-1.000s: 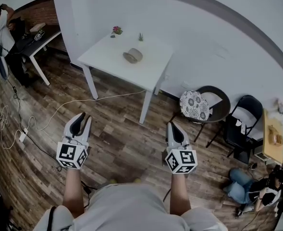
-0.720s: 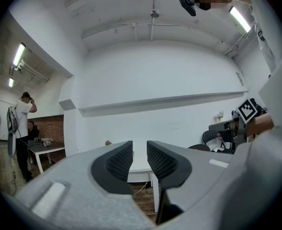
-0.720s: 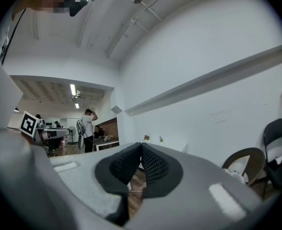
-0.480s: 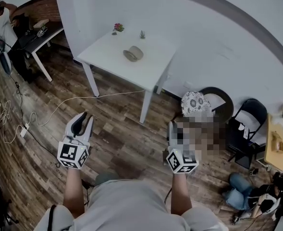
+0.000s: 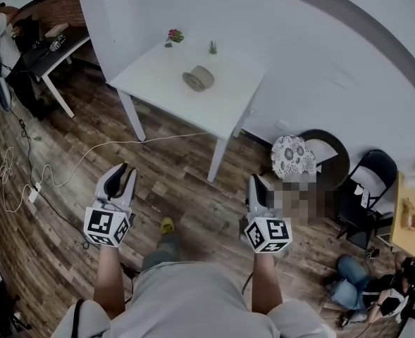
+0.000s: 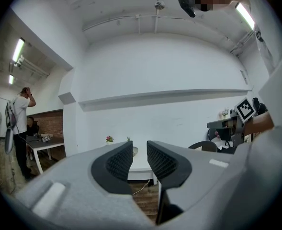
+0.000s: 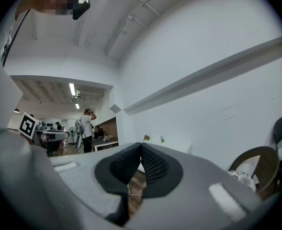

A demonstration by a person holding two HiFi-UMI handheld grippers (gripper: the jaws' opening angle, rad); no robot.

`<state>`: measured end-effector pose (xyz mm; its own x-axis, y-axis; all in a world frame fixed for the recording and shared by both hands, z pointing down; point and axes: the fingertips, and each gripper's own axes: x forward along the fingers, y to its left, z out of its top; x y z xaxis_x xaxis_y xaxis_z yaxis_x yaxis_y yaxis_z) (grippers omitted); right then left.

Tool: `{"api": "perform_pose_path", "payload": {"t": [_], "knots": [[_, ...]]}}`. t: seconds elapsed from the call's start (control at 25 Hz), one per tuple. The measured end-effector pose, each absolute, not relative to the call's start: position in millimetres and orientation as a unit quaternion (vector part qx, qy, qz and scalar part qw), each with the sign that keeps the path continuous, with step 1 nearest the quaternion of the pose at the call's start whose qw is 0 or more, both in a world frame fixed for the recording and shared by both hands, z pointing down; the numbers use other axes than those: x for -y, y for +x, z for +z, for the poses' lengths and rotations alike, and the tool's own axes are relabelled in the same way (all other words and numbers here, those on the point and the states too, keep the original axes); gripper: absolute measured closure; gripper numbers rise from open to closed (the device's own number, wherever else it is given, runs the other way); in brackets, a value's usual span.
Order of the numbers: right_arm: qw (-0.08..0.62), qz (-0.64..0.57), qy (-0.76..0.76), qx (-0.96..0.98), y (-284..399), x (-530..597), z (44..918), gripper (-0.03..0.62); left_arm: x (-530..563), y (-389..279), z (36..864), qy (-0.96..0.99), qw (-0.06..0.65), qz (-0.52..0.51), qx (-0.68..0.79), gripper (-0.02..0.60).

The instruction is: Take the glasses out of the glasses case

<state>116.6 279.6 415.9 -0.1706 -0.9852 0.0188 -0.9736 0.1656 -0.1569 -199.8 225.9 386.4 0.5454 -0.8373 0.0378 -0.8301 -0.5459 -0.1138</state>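
Walking across the wood floor toward the bench [image 5: 154,76], still well short of its near edge. Carrying the left claw [image 6: 140,150] with jaws a little apart and nothing between them. Carrying the right claw [image 7: 141,147] with pads pressed together, likewise empty. Leaving the case [image 5: 198,78] untouched near the middle of the bench, too small from here to judge as open or shut.

Probably needing to get right up to the bench before reaching at all, and to be parting the right jaws on the way. Likely worth pinning the case to the bench with one claw while working the lid with the other, guarding against a slide on the smooth top. Keeping clear of the two small plants [image 5: 174,35] at the far edge of the bench.

Against a second ago: stepping on, swinging a yellow shoe [image 5: 166,224] out toward the bench in place of two toes barely showing below. Bringing the bench slightly nearer. Holding both claws in the same pose as before.
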Motion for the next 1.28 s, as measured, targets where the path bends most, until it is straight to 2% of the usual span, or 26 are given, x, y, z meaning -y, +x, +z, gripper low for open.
{"api": "perform_pose_path", "payload": {"t": [0.68,1.28], "knots": [[0.036,-0.074,-0.686,-0.723,56.8,-84.2,406.2,0.591,2.0,-241.6,384.4,-0.908,0.024,-0.036,-0.416,0.492],[0.035,-0.083,-0.717,-0.692,57.7,-35.8,417.5,0.591,72.4,-240.5,400.2,-0.924,0.012,-0.038,-0.381,0.492]]}}
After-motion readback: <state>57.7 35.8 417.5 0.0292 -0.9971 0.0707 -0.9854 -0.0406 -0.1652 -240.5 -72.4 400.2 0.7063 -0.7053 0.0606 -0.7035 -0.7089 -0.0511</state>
